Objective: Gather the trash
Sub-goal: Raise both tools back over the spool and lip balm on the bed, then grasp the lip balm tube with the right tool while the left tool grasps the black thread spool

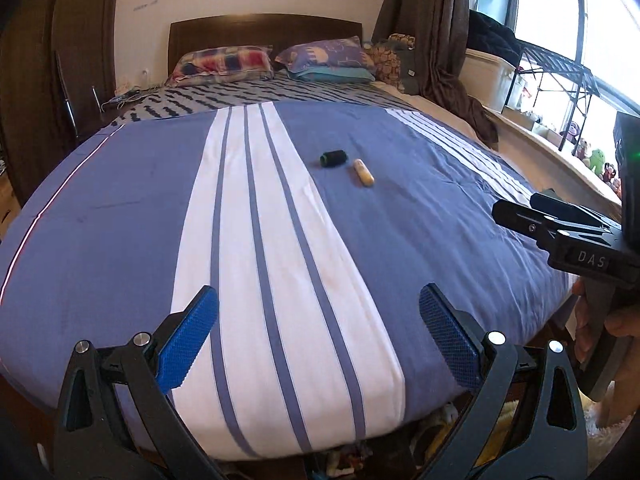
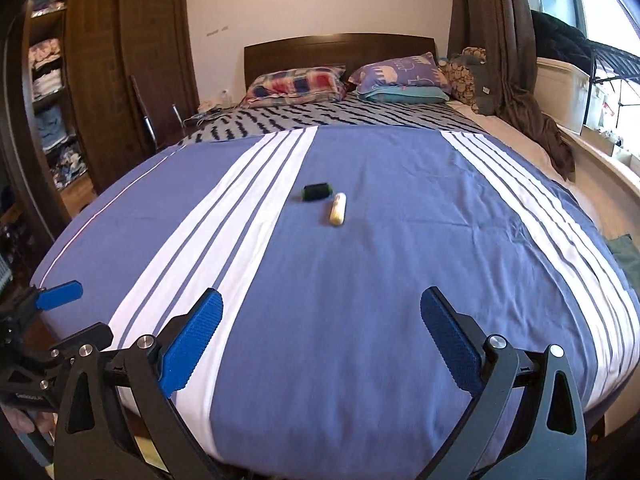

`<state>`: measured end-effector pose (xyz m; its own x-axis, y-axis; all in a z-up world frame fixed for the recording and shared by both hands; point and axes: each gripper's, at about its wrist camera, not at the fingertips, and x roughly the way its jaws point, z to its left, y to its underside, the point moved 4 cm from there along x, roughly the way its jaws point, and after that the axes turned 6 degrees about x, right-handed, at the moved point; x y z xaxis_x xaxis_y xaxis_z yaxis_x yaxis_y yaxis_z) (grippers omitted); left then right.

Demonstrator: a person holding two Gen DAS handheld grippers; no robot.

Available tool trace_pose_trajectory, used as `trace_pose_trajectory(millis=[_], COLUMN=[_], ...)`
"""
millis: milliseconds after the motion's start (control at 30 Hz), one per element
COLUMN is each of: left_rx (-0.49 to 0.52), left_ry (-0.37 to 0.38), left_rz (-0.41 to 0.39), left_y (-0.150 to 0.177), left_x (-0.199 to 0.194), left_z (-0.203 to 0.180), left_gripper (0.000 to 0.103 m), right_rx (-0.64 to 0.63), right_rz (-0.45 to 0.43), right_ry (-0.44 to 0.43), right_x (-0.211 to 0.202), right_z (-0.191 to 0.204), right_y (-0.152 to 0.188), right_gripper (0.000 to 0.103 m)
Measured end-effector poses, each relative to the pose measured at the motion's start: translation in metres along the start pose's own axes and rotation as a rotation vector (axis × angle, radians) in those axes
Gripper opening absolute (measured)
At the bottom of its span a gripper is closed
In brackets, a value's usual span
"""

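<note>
Both your grippers hang over the foot of the bed (image 1: 120, 208): left gripper (image 1: 318, 334) spread wide, nothing between its blue pads, and right gripper (image 2: 320, 338) just as wide and empty. The trash lies mid-bed (well beyond both): a dark roll (image 1: 333, 158) just beside a cream tube (image 1: 364, 173).

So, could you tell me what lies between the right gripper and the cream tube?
Only bare blue duvet, seen in the right wrist view, between right gripper and cream tube.
</note>
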<state>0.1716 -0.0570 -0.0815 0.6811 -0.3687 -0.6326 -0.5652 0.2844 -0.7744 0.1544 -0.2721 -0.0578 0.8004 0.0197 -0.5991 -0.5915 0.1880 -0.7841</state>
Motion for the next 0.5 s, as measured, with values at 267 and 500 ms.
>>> trace_pose_trajectory(millis=[267, 500], left_rx=[0.013, 0.041], left_ry=[-0.003, 0.004], left_rz=[0.039, 0.098], left_y=[-0.032, -0.051], left_x=[0.060, 0.121], left_z=[0.015, 0.023], left_gripper=[0.095, 0.095], right_rx=[0.023, 0.041], right_rz=[0.041, 0.104], right_ry=[0.026, 0.032], right_x=[0.060, 0.137], right_z=[-0.011, -0.016], right_y=[-0.031, -0.054], right_gripper=[0.100, 0.099])
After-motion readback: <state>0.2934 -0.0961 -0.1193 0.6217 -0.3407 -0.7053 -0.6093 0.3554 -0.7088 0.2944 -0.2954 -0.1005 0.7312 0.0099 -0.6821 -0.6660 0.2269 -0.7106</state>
